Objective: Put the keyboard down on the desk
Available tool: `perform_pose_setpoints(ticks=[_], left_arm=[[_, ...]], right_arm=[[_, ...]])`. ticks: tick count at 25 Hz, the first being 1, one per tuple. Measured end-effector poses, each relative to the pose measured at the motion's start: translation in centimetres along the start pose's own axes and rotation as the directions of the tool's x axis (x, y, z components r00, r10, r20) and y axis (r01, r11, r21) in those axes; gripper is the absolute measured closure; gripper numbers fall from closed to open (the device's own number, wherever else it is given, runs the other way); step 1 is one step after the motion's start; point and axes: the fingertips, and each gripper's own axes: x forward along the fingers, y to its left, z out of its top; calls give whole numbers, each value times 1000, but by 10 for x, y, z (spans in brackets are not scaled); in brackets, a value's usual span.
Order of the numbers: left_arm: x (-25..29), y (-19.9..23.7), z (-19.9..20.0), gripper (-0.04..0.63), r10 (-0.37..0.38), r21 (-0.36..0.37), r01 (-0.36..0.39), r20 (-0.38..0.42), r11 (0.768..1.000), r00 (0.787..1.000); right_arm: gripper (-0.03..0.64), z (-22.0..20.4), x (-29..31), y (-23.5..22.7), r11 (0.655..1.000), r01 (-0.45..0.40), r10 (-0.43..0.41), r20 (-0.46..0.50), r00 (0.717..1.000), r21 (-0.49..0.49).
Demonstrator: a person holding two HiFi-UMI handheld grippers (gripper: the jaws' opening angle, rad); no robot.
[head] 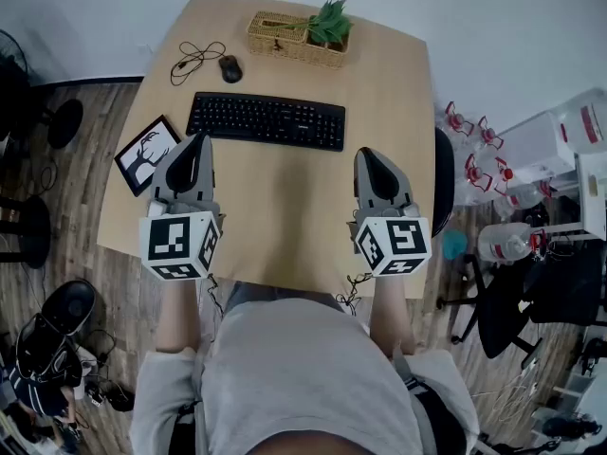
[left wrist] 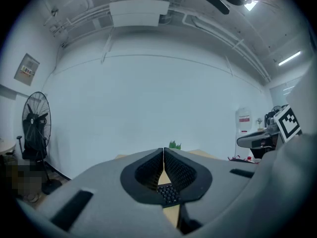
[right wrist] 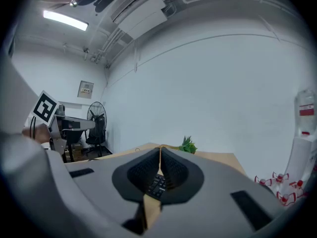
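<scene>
Okay, I've got both hand-held grippers over the near half of the desk (head: 285, 202), and neither one is carrying anything. The left hand-held gripper (head: 198, 140) has its jaws pressed together at the tips, with nothing between them. Through the little gap lower down I can just see keys and bare desk. It's the same on the right hand-held gripper (head: 373, 153): its jaws meet at the tips and they're empty.

The keyboard (head: 266, 120) is lying flat on the desk, in the far half, with its long side running parallel to the far edge. Both grippers are apart from it. The left one points at its left end from the near side, and the right one sits closer to the right edge of the desk, just past the keyboard's right end.

Beyond the keyboard, toward the far-left corner, there's a mouse (head: 230, 68) with its cable (head: 194, 61) looped beside it. A wicker basket (head: 289, 39) holding a green plant (head: 329, 22) stands at the far edge. A tablet (head: 149, 154) lies tilted at the left edge.
</scene>
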Motion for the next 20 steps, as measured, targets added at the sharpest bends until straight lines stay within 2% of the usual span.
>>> perform_pose_setpoints(ticks=[10, 20], left_arm=[[-42, -17, 28, 583, 31, -11, -30, 102, 999, 994], [-70, -34, 43, 583, 57, -29, -54, 152, 998, 987]], right_arm=[[601, 23, -39, 5, 1000, -18, 18, 76, 997, -1], [601, 42, -70, 6, 999, -32, 34, 142, 989, -15]])
